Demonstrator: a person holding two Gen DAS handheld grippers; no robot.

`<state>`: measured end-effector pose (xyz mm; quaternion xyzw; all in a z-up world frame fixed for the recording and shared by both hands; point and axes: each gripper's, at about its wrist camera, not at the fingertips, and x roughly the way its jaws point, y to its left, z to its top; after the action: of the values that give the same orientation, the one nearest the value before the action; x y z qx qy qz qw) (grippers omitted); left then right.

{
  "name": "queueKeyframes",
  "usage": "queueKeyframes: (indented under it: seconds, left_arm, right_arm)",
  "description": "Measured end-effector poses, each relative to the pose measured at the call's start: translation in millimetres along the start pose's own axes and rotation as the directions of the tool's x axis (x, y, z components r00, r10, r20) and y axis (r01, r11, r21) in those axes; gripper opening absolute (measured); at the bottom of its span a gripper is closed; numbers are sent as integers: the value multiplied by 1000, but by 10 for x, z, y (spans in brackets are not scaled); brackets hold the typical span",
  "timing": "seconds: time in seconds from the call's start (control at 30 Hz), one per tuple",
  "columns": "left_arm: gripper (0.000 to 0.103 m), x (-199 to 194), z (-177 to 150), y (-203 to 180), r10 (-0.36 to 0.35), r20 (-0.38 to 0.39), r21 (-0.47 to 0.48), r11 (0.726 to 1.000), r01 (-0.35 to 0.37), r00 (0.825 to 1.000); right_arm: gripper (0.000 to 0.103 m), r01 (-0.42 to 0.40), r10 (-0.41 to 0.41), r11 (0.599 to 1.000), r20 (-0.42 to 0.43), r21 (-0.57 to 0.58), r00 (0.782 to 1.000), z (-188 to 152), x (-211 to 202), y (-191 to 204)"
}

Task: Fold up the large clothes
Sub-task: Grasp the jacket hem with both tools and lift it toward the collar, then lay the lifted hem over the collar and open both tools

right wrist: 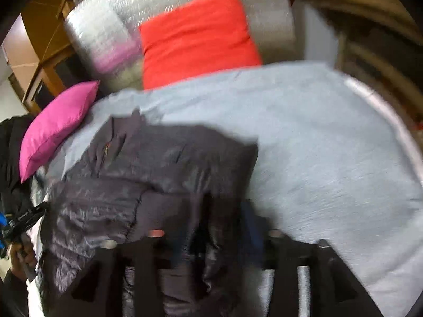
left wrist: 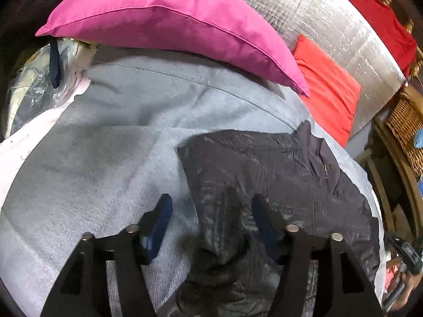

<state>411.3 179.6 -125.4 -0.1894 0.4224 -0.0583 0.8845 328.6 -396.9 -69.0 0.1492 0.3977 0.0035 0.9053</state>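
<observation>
Left hand-held gripper (left wrist: 211, 227): jaws apart, straddling the near left edge of the dark puffer jacket (left wrist: 277, 185), pads not visibly pressing it. Right hand-held gripper (right wrist: 211, 224): blurred, jaws look apart over the jacket's near right edge, grip can't be confirmed. Jacket lies straight ahead of both on the grey bed cover (left wrist: 105, 158), long axis running away towards the pink pillow (left wrist: 171, 26). Both equally near; orange cushion (right wrist: 198, 37) beyond.

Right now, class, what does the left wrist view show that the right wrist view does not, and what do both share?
Only the left wrist view shows the clear plastic bag and wicker basket. Only the right wrist view shows the wooden shelving. Both share the dark jacket on the grey blanket, the pink pillow and the red cushion.
</observation>
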Motion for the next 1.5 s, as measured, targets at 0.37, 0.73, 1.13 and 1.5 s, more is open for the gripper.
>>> queueKeyframes:
  seconds: [0.37, 0.73, 1.13, 1.5]
  left_arm:
    - [30, 439, -68, 44, 44, -98, 42, 998, -40, 994]
    - [65, -384, -374, -219, 17, 34, 102, 995, -20, 999]
    - [79, -677, -751, -238, 201, 14, 177, 964, -200, 980]
    - [87, -1714, -1708, 483, 173, 0, 106, 979, -172, 985]
  right_arm:
    - [36, -119, 87, 982, -208, -147, 974, -510, 607, 502]
    - [53, -127, 114, 979, -88, -159, 990, -442, 12, 755]
    - [70, -53, 41, 967, -56, -250, 998, -730, -241, 926]
    - [76, -57, 55, 998, -135, -10, 989, -2039, -1357, -31]
